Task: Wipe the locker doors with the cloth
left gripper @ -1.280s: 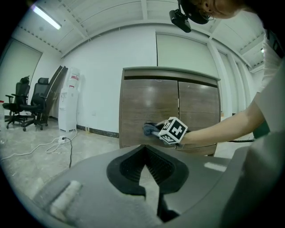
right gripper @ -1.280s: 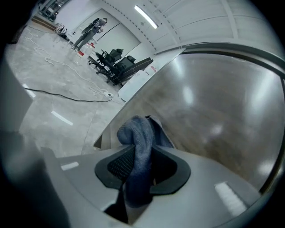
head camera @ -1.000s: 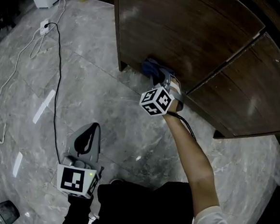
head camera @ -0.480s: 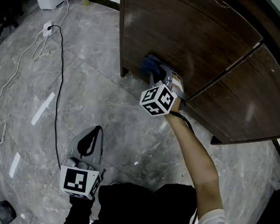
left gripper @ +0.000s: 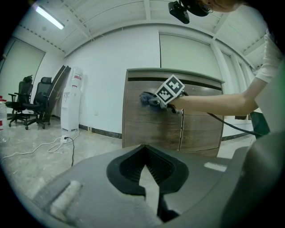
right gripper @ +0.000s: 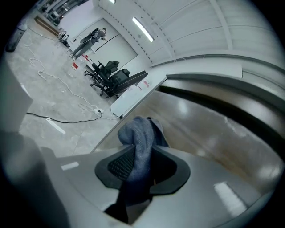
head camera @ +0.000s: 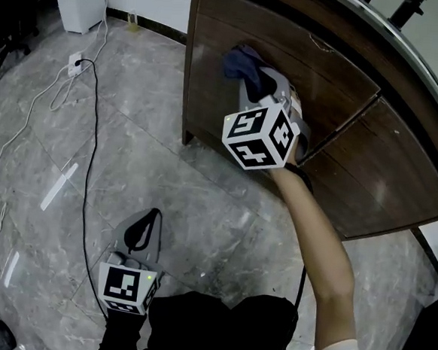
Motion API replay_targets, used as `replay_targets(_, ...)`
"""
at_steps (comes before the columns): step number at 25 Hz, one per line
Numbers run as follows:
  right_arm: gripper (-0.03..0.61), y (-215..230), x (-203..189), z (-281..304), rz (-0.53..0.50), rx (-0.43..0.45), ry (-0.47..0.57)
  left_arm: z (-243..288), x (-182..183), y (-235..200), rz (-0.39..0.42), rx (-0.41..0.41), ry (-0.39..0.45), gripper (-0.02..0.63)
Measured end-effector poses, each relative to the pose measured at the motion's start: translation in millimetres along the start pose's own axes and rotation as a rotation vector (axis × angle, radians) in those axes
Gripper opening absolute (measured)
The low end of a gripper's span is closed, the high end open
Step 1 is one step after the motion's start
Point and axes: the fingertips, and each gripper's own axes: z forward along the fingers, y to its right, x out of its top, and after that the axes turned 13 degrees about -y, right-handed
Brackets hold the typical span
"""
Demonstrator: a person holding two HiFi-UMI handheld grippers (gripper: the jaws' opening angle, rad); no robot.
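While your right gripper (head camera: 258, 81) clamps the blue-grey cloth (head camera: 240, 62) between its jaws, the wad sits against the upper left part of the left locker door (head camera: 209, 105), just under the top edge. I judge you are mid-wipe on this door. The wood shows no clear line between cleaned and uncleaned, so how much is finished cannot be told. The right locker door (head camera: 389, 172) has nothing on it and probably still needs its pass.

Your left gripper (head camera: 146, 221) hangs low over the floor, well apart from the doors, jaws drawn together on nothing.

No writing is readable. The white appliance (left gripper: 73, 98) at far left carries a red label too small to read.
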Motion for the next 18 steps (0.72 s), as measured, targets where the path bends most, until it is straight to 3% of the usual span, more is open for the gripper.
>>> replay_targets(10,0.107,81.1,86.9,-32.9,0.069,-0.071,0.126,-1.2,0.6,0.7,-0.012,-0.017,0.009,0.002)
replay_targets(14,0.107,78.7,93.3,-30.2,0.047,-0.11,0.137,1.9,-7.3,-2.3,-0.023,-0.013,0.004,0.002)
replay_targets(18,0.107,46.6,78.7,-12.4,0.015,-0.13,0.115,4.5,-11.2,-4.1,-0.037,-0.015,-0.016,0.003)
